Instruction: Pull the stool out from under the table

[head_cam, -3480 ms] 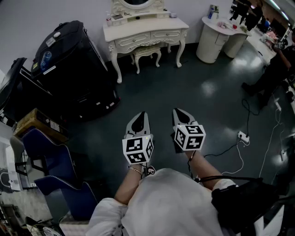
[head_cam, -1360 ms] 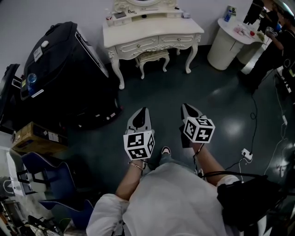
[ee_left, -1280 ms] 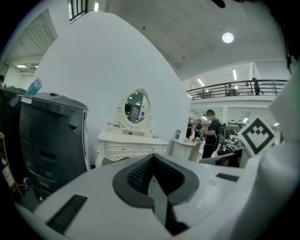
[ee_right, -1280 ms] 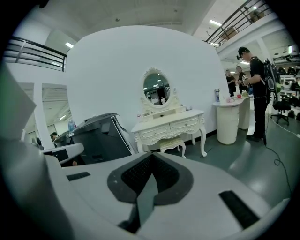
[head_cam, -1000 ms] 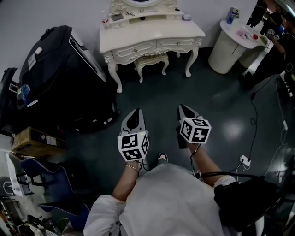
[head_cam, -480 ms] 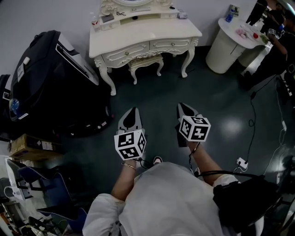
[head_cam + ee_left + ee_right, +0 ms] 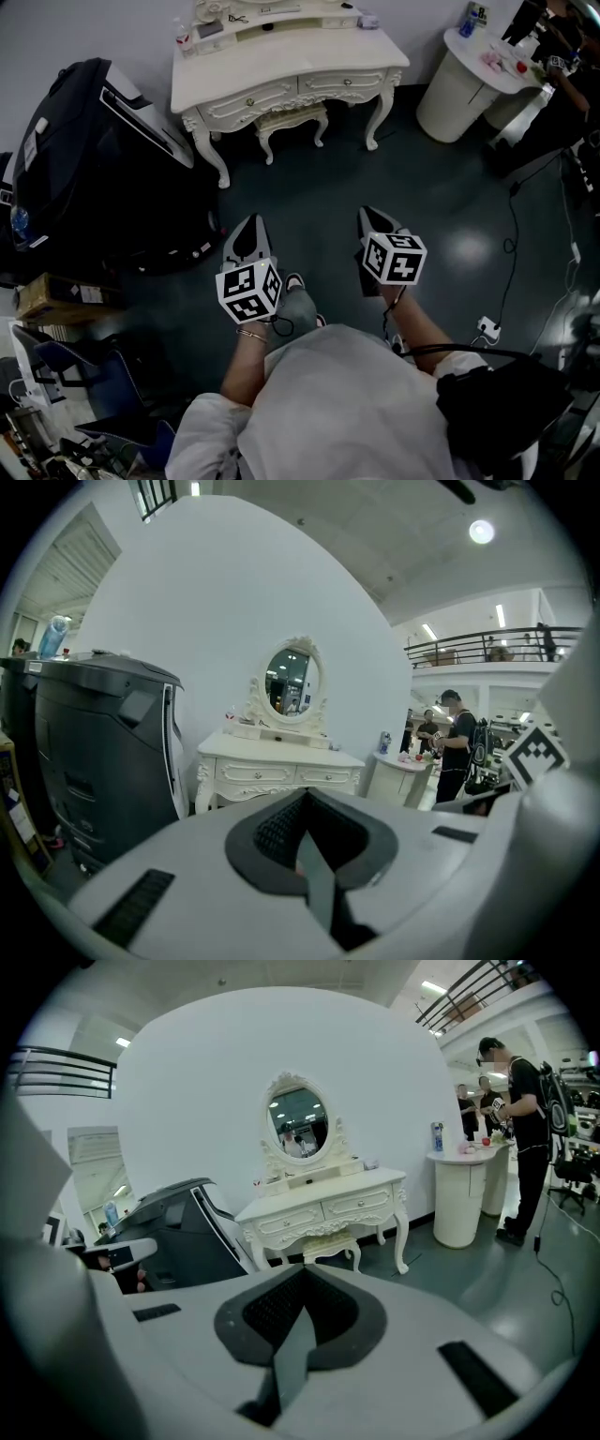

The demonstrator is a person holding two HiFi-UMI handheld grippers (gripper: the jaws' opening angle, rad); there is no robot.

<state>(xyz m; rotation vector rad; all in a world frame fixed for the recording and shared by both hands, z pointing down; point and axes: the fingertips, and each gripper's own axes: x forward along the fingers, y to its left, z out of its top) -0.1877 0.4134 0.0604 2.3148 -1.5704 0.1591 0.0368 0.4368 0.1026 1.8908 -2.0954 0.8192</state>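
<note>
**A:** Where is the stool (image 7: 292, 119)?

**B:** It's tucked under the white table (image 7: 281, 70), between the table's legs and well apart from both claws.

**A:** And the claws?

**B:** The left claw (image 7: 249, 225) and right claw (image 7: 368, 216) are both closed tight and empty. They're held side by side over the floor (image 7: 319, 197), pointing toward the table. That's probably because nothing is within reach to grip yet.

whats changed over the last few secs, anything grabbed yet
The person has walked closer to the dressing table, bringing the left tongs and right tongs along in front; the table now looks larger and nearer. Nothing was taken hold of or let go. Both tongs stay shut and empty, and the stool is still tucked under the table.
</note>
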